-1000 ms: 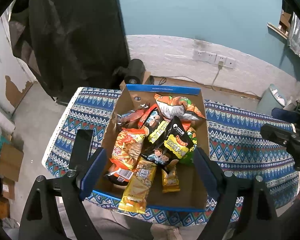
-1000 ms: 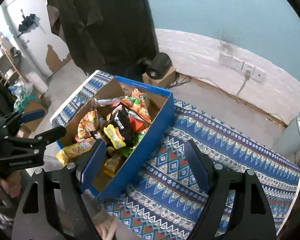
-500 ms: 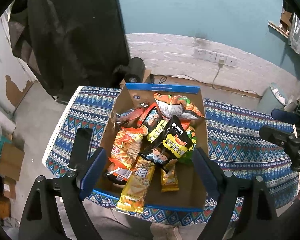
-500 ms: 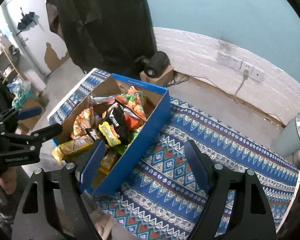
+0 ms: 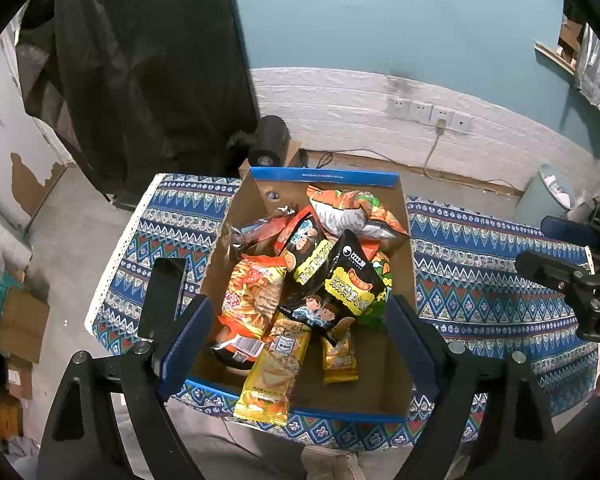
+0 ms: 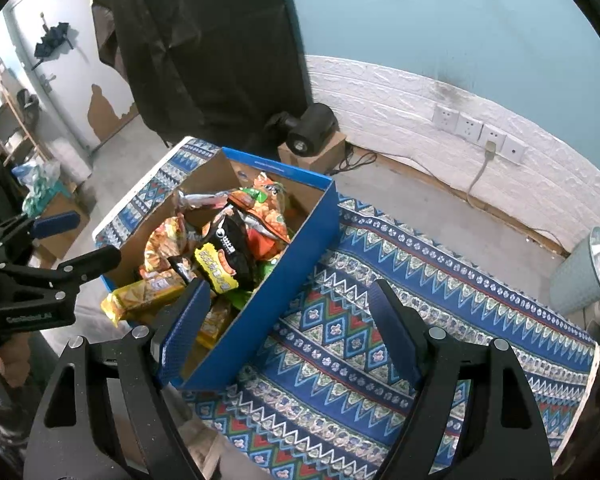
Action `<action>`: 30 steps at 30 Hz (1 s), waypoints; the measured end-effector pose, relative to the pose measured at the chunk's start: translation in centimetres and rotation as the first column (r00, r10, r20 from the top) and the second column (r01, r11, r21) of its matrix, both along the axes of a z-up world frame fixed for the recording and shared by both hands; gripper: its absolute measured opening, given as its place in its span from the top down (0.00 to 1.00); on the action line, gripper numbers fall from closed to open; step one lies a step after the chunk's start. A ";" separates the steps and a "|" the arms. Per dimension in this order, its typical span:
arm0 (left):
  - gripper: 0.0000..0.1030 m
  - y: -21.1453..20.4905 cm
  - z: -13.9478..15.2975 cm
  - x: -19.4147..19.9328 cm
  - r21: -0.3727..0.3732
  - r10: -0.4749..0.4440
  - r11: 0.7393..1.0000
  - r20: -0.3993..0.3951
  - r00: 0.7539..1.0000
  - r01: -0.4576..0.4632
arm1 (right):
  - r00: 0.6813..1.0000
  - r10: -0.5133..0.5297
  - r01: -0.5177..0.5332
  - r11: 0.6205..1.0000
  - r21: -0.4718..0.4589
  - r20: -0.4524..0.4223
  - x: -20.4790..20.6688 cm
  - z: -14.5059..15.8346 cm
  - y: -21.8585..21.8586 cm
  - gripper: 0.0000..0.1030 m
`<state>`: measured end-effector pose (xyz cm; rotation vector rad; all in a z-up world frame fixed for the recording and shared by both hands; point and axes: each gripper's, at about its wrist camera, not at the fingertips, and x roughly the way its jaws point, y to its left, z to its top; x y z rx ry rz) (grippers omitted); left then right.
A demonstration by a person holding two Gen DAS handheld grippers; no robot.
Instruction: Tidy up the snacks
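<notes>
We've got both grippers wide open, nothing held: left gripper over the snack box, right gripper over the box's right wall and the tablecloth.

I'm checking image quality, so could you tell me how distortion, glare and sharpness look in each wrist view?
Left wrist view: fisheye bends the wall, dark corners, snack box sharp, mild sheen on packets. Right wrist view: same curved edges, patterned cloth crisp, no motion blur.
</notes>
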<state>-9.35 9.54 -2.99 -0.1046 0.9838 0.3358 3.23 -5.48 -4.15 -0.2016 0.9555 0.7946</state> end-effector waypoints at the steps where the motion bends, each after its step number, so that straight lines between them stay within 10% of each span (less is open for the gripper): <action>1: 0.14 0.0 0.0 0.0 -0.001 0.000 1.000 0.000 1.000 0.000 | 1.000 0.000 0.000 1.000 -0.001 0.002 0.0 0.0 0.0 0.22; 30: 0.14 0.3 -0.1 0.1 -0.036 0.001 0.999 -0.019 1.000 -0.002 | 1.000 0.000 0.001 1.000 -0.007 0.010 -0.1 0.1 -0.2 0.22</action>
